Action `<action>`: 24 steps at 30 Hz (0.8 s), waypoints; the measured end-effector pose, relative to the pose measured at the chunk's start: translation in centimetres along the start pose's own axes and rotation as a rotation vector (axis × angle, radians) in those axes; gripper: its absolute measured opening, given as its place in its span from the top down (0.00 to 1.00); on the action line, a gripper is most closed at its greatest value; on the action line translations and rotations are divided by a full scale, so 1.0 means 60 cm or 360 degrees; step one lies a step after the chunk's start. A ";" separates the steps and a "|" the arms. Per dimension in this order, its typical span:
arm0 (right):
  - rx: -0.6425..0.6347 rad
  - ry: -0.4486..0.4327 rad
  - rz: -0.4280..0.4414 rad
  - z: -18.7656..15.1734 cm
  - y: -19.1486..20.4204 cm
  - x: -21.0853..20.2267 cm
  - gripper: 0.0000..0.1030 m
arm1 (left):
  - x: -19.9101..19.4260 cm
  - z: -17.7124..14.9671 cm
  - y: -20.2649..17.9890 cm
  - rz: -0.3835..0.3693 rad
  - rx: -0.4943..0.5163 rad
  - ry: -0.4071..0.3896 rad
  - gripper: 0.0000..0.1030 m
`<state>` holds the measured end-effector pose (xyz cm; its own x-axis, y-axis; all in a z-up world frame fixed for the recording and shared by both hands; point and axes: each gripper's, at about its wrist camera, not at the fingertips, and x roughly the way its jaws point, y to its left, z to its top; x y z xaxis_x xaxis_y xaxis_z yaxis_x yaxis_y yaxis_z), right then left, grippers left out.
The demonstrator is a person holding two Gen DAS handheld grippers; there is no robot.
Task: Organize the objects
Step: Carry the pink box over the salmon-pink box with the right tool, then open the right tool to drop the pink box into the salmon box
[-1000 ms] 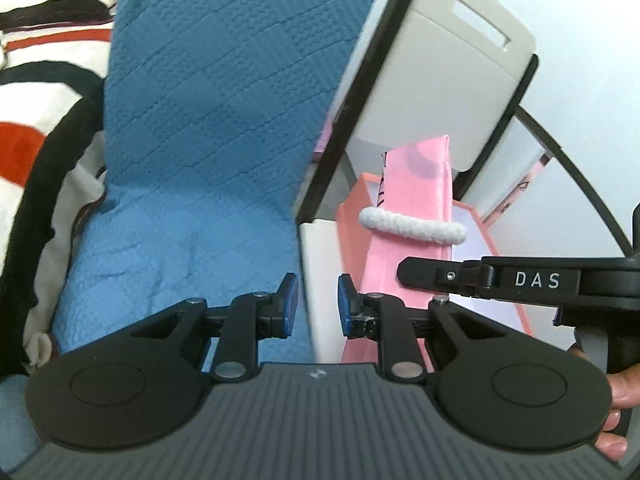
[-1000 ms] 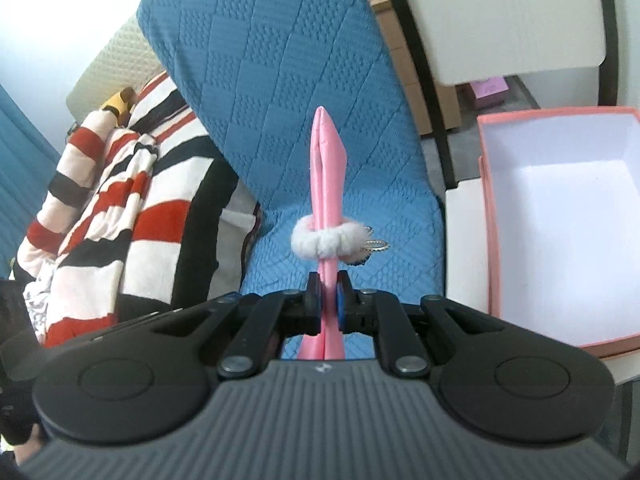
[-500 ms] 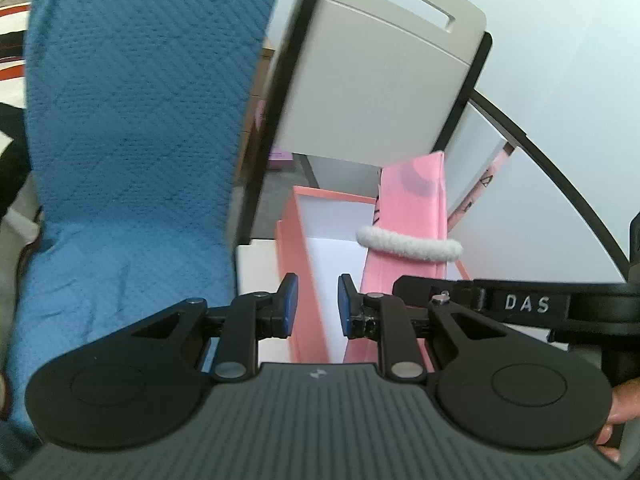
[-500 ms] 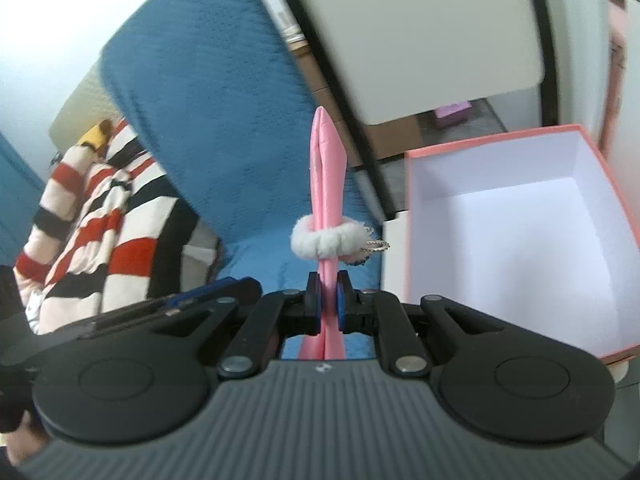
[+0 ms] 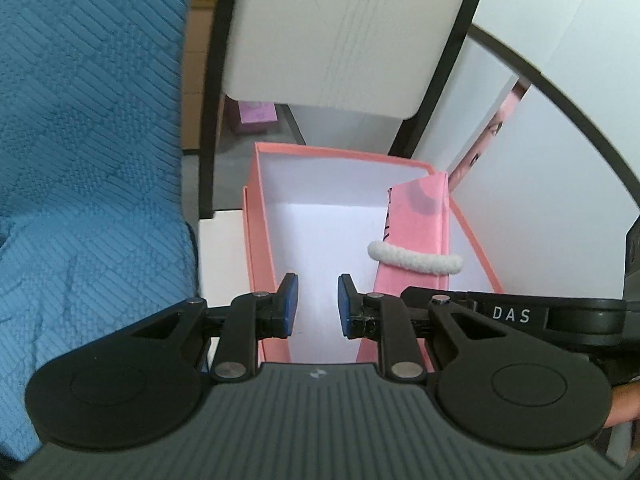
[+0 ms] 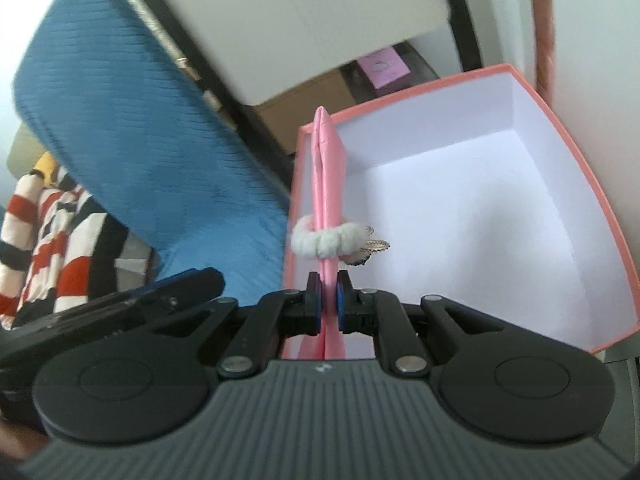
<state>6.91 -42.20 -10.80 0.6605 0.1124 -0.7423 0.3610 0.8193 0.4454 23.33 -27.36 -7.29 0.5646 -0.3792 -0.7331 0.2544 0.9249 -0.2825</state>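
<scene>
My right gripper [image 6: 328,306] is shut on a flat pink pouch [image 6: 329,184] with a white fluffy band [image 6: 320,242] around it. It holds the pouch edge-on over the left side of an open pink box [image 6: 560,128] with a white inside. In the left wrist view the pouch [image 5: 416,232] hangs over the right side of the box [image 5: 256,216], with the right gripper's black body below it. My left gripper [image 5: 314,306] is open and empty, over the near end of the box.
A blue quilted chair cover [image 5: 88,160] lies left of the box. A white chair back [image 5: 340,28] with a black frame stands behind it. A striped cloth [image 6: 48,240], a cardboard box [image 6: 308,96] and a white wall are around.
Both grippers have swung right, from over the blue cover to over the pink box. The pouch now hangs over the box's inside. The right gripper stays shut on it.
</scene>
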 end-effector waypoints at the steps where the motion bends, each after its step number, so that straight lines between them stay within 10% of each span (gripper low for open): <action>1: 0.0014 -0.0013 -0.0009 0.002 -0.010 0.005 0.89 | 0.010 0.001 -0.003 0.0003 0.0005 0.0012 0.77; 24: 0.0183 0.0136 -0.0175 0.020 -0.119 0.135 0.82 | 0.126 0.022 0.013 0.0024 -0.0030 0.0139 0.77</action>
<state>10.48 -47.79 -19.39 0.5564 0.0767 -0.8274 0.5042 0.7603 0.4096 28.81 -29.56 -12.24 0.4975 -0.3623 -0.7882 0.2314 0.9311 -0.2819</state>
